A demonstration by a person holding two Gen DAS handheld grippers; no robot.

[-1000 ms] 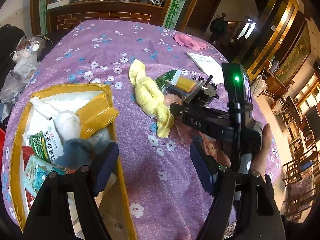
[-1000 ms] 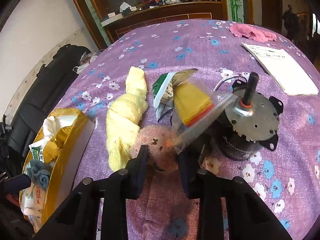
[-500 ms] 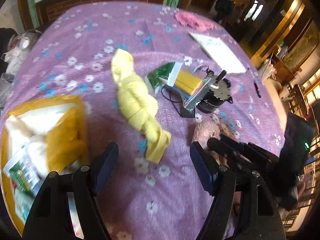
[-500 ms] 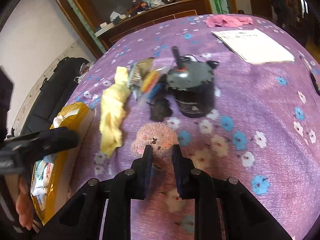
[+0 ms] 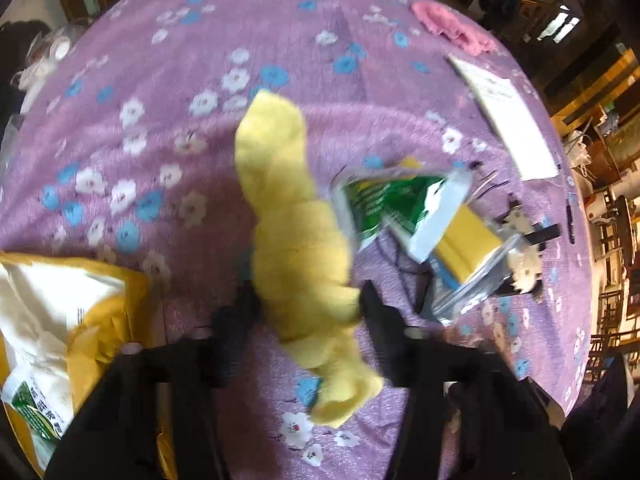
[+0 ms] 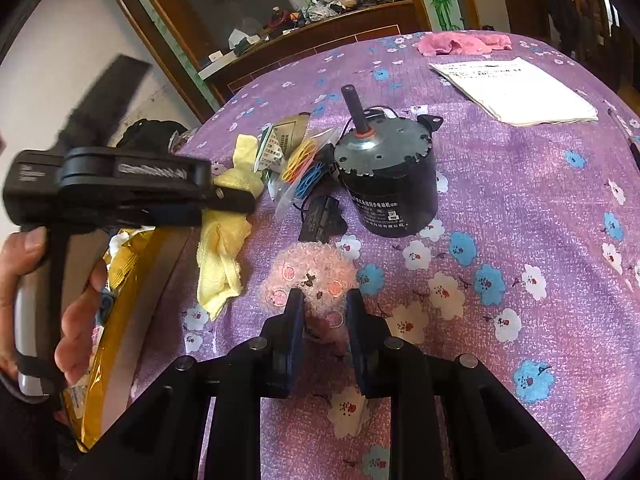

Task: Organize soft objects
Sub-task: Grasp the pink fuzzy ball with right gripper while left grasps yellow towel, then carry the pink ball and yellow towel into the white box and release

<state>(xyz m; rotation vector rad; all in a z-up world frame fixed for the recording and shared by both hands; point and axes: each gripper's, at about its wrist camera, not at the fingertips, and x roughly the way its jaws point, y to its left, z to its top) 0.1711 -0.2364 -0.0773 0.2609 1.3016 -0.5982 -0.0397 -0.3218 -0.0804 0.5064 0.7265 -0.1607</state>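
Lower centre of left view: left hand-held gripper [image 5: 304, 304] closing astride yellow towel [image 5: 298, 248], long axis along its reach. Right hand-held gripper [image 6: 322, 300] clamps pink plush [image 6: 310, 276].

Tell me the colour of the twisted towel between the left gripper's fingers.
The twisted towel is pale yellow, clearest in the left wrist view.

Twisted yellow towel [image 5: 298, 256], lying lengthwise from upper centre to lower centre of the left wrist view, flat on the purple flowered cloth. Fluffy pink toy [image 6: 310, 280] with small stitched patches, at centre of the right wrist view, just right of the towel's near end. Crumpled pink cloth [image 6: 464, 43], well apart at upper right.
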